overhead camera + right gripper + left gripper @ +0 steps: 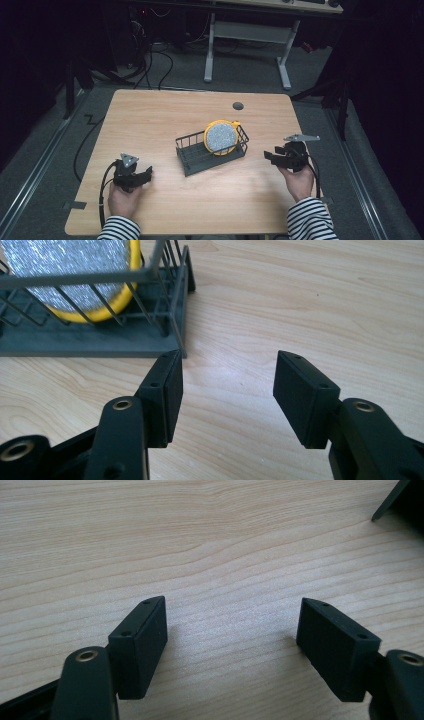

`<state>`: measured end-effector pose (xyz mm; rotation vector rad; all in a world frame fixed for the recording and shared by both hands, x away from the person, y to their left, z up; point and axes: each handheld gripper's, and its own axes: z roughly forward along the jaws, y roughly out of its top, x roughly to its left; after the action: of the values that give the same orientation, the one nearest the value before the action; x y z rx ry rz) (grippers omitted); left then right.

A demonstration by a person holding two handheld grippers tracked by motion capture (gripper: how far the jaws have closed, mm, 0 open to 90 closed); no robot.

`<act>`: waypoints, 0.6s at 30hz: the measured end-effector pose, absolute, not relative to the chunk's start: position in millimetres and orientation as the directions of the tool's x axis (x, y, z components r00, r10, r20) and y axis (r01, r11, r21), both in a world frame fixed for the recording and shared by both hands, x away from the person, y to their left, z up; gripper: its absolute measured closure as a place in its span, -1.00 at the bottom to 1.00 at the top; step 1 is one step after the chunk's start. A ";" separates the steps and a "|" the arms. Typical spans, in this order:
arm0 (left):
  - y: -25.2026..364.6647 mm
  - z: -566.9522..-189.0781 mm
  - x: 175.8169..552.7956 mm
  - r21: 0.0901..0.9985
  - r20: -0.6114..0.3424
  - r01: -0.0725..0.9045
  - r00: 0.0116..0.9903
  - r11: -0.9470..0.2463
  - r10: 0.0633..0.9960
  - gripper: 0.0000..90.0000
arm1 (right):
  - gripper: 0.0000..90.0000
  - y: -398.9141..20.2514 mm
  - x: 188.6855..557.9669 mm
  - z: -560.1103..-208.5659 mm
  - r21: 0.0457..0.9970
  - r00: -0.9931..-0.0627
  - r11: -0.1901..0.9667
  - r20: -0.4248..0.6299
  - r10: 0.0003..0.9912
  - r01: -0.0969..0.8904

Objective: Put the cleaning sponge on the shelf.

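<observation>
Nearest the camera in the high view are two striped sleeves at the near edge of the worktop (165, 115), each hand holding a gripper. The left gripper (148, 174) rests low on the near left part of the worktop, its jaws pointing right toward the middle; in the left gripper view (232, 630) they stand wide apart over bare wood grain with nothing between them, and a dark corner shows at the far right edge of that view. The right gripper (267, 155) sits at the near right, jaws pointing left at the rack (192, 162); in the right gripper view (227, 377) its jaws are likewise spread wide and empty, with only wood between them. The rack, a dark grey wire dish rack with a flat base, stands in the middle of the worktop, turned slightly askew. Its near corner (170, 330) lies just beyond the tip of one jaw in the right gripper view, close but apart from it. Inside the rack, toward its right end, a yellow-rimmed round plate (221, 137) with a speckled grey face stands on edge, leaning against the wires (65, 260). A small dark round grommet (238, 106) sits in the worktop near the far edge.
</observation>
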<state>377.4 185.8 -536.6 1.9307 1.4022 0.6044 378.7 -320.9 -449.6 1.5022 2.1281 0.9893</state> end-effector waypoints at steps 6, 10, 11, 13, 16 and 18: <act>185.8 -536.6 377.4 0.742 -0.015 0.640 0.316 -0.201 0.949 -0.36 | 0.01 -325.6 362.0 -491.7 0.726 -0.310 0.157 0.081 0.947 0.669; 185.8 -536.6 377.4 0.742 -0.015 0.640 0.316 -0.201 0.949 -0.36 | 0.01 -324.9 357.3 -513.3 0.716 -0.273 0.155 0.052 0.961 0.681; 185.8 -536.6 377.4 0.742 -0.015 0.640 0.316 -0.202 0.949 -0.36 | -0.01 -325.1 356.4 -525.1 0.704 -0.253 0.143 0.054 0.966 0.696; 185.8 -536.6 377.4 0.742 -0.016 0.640 0.316 -0.201 0.949 -0.36 | -0.02 -324.2 352.5 -530.0 0.736 -0.244 0.155 0.015 0.970 0.659; 185.8 -536.6 377.3 0.742 -0.016 0.640 0.315 -0.200 0.949 -0.36 | -0.04 -321.4 351.4 -530.2 0.731 -0.241 0.179 -0.020 0.970 0.659; 185.7 -536.6 376.7 0.742 -0.017 0.641 0.312 -0.197 0.950 -0.36 | -0.05 -321.3 351.5 -530.3 0.731 -0.240 0.178 -0.020 0.971 0.659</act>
<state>376.7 185.7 -536.6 1.9271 1.4070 0.6059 351.5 -321.3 -530.3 1.5284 1.9693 0.8380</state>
